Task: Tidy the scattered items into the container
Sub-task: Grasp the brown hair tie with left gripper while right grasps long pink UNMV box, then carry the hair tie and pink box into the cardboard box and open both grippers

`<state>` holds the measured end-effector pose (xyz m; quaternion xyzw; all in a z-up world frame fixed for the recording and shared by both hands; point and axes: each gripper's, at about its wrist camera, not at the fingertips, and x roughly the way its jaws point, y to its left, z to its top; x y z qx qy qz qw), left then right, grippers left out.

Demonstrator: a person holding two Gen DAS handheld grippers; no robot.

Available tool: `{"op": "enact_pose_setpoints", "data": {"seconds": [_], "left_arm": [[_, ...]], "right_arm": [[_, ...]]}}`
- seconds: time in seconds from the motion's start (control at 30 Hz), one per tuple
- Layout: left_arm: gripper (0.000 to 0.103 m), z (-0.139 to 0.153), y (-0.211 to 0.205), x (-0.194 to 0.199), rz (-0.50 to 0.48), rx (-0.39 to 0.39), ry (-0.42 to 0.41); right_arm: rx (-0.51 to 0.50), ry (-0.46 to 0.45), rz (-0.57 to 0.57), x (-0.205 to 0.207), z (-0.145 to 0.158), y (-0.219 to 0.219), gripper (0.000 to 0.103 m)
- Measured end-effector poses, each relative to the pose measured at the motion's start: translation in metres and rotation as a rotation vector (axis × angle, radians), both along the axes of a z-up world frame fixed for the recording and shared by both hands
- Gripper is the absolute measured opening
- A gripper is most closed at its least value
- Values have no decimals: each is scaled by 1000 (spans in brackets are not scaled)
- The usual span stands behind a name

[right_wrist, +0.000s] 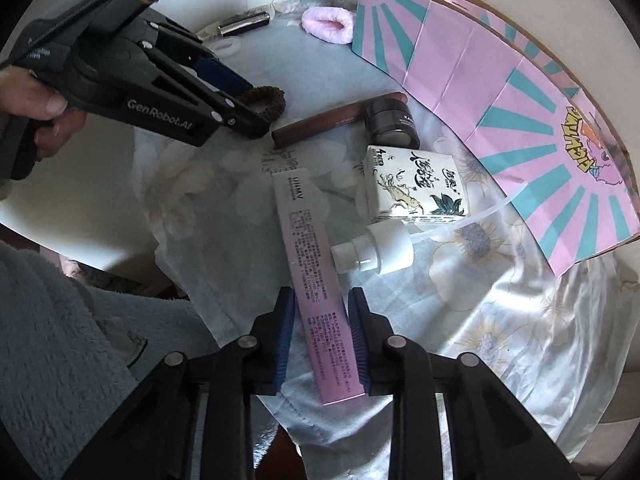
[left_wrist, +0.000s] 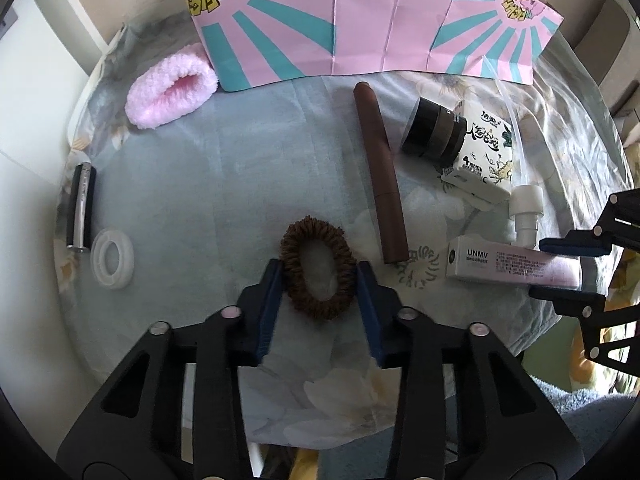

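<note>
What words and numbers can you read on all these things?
"UNMV": long pink and white cardboard box; its small print is unreadable.
"GenRobot.AI": black left gripper body.
"4": white tissue pack with ink drawings; its Chinese characters are unclear.
Yellow cartoon lettering on the pink and teal cardboard container is too distorted.

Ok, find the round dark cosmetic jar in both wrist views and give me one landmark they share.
Left wrist: round dark cosmetic jar sits upper right, touching the white illustrated tissue pack.
Right wrist: jar sits upper centre, just above that pack.
Shared landmark: the long brown tube beside it.
</note>
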<state>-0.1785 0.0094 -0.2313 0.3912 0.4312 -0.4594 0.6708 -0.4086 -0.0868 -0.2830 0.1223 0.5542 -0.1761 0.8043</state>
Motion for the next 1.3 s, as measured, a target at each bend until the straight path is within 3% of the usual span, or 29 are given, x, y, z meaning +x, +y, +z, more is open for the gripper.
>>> {"op": "enact_pose_setpoints", "data": {"seconds": [0.17, 0.63, 0.83, 0.97, 1.3], "left_arm": [[17, 4, 7, 4, 37, -20, 46], [15, 29, 23, 6, 91, -67, 51], [15, 67, 10, 1, 77, -128, 38], [15, 90, 5, 18, 77, -175, 31], [15, 161, -54, 19, 66, -315, -45]], "right_arm": [[1, -19, 5, 2, 5, 4, 22], [24, -104, -40, 3, 25, -3, 21], [-5, -108, -89, 8, 42, -11, 21], [-25, -131, -148, 5, 71, -17, 21], [-216, -200, -339, 9, 158, -57, 21]]}}
